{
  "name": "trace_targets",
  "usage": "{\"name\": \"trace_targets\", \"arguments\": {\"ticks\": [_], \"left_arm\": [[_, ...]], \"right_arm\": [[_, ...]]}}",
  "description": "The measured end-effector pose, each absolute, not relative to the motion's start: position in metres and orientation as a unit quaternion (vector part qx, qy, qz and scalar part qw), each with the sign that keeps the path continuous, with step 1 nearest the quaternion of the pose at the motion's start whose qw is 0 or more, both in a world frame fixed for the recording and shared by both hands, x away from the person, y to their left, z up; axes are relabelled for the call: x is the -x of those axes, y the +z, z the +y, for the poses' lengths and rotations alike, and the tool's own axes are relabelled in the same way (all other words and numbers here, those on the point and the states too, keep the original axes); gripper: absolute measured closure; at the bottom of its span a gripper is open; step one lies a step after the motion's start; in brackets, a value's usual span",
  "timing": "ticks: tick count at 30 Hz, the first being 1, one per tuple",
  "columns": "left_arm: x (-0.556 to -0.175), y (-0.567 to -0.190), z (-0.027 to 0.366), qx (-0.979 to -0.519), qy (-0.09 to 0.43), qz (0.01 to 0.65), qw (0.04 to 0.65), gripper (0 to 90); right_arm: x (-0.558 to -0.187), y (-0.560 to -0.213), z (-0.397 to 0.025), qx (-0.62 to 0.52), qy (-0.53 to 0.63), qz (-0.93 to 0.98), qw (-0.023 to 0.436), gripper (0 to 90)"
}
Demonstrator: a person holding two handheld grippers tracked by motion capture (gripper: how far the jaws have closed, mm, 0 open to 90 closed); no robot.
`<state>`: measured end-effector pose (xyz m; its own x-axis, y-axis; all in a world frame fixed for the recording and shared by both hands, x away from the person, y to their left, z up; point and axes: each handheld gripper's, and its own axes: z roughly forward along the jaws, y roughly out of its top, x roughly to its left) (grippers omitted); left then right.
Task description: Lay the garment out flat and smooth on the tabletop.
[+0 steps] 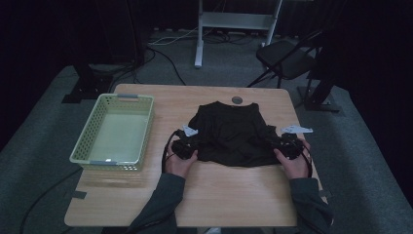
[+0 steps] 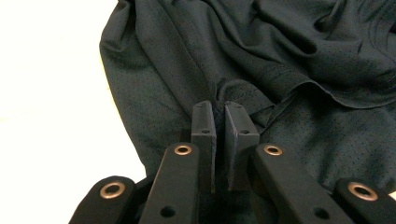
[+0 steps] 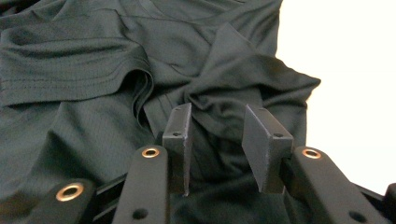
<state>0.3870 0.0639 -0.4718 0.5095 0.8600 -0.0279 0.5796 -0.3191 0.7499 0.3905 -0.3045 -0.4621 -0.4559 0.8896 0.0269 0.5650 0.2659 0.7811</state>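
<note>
So the dark shirt sits crumpled in the middle of the wooden table, with a pale green basket well off to its left. The person has a tool at each near corner of it. The left gripper has its jaws squeezed nearly together with a little ridge of fabric pinched between the tips, so that side looks grabbed already. The right gripper is a different story: jaws spread wide, hovering over a bunched fold near the shirt's edge, nothing caught between them. Material-wise this looks like that thin perforated sports mesh, so it's probably super light, totally floppy and a bit slick. It won't hold any shape when lifted, it'll just droop and drag whatever isn't held. A single thin layer could slip out of flat jaws pretty easily, so the safer bet is biting on something thicker, like the stitched hem or a doubled-up fold near the corner. Nothing fragile here, no worry about squeezing hard. Main risk seems to be grabbing too many layers at once and ending up with a lump instead of a clean edge.
</note>
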Motion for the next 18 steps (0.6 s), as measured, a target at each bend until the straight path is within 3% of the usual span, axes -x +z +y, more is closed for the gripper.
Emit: {"name": "trace_targets", "arguments": {"ticks": [7,9,10,12,18], "left_arm": [[-0.382,-0.47,0.066,-0.787,0.195,0.455,0.37,84.5],[-0.381,-0.47,0.067,-0.786,0.195,0.455,0.37,84.5],[-0.381,-0.47,0.067,-0.785,0.196,0.454,0.373,84.5],[-0.378,-0.469,0.068,-0.783,0.197,0.455,0.376,84.5],[-0.371,-0.466,0.074,-0.778,0.201,0.456,0.383,84.5]], "right_arm": [[-0.409,-0.467,-0.285,-0.471,0.36,0.775,0.218,61.1],[-0.415,-0.47,-0.283,-0.476,0.354,0.776,0.214,69.6],[-0.415,-0.47,-0.283,-0.476,0.354,0.776,0.214,69.6],[-0.418,-0.469,-0.286,-0.489,0.351,0.77,0.212,84.3],[-0.414,-0.46,-0.303,-0.513,0.359,0.746,0.227,85.7]]}}
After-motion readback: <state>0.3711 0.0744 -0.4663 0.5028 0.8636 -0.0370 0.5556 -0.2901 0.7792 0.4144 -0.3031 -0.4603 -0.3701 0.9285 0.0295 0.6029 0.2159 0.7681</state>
